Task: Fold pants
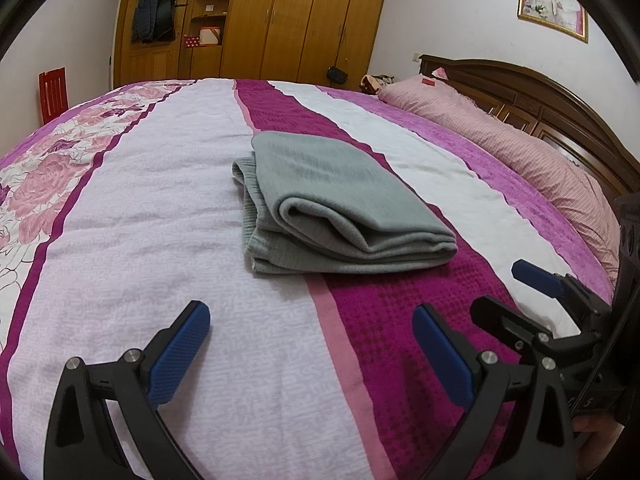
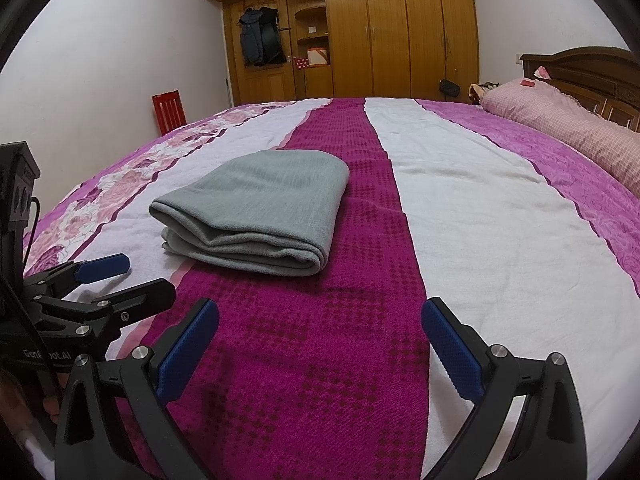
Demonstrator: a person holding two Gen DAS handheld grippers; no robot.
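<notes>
- Grey pants [image 1: 340, 204], folded into a thick stack, lie mid-bed on the striped bedspread [image 1: 160, 240], across its magenta band.
- Left gripper [image 1: 312, 332]: jaws wide, empty, short of the stack.
- Right gripper [image 2: 320, 328]: the same.
- Pink pillow [image 2: 560, 124] by the headboard.

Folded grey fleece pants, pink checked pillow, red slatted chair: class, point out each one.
Folded grey fleece pants [image 2: 256, 204]: right wrist view, top layer.
Pink checked pillow [image 2: 560, 120]: right wrist view, upper surface.
Red slatted chair [image 2: 168, 110]: right wrist view, backrest.
</notes>
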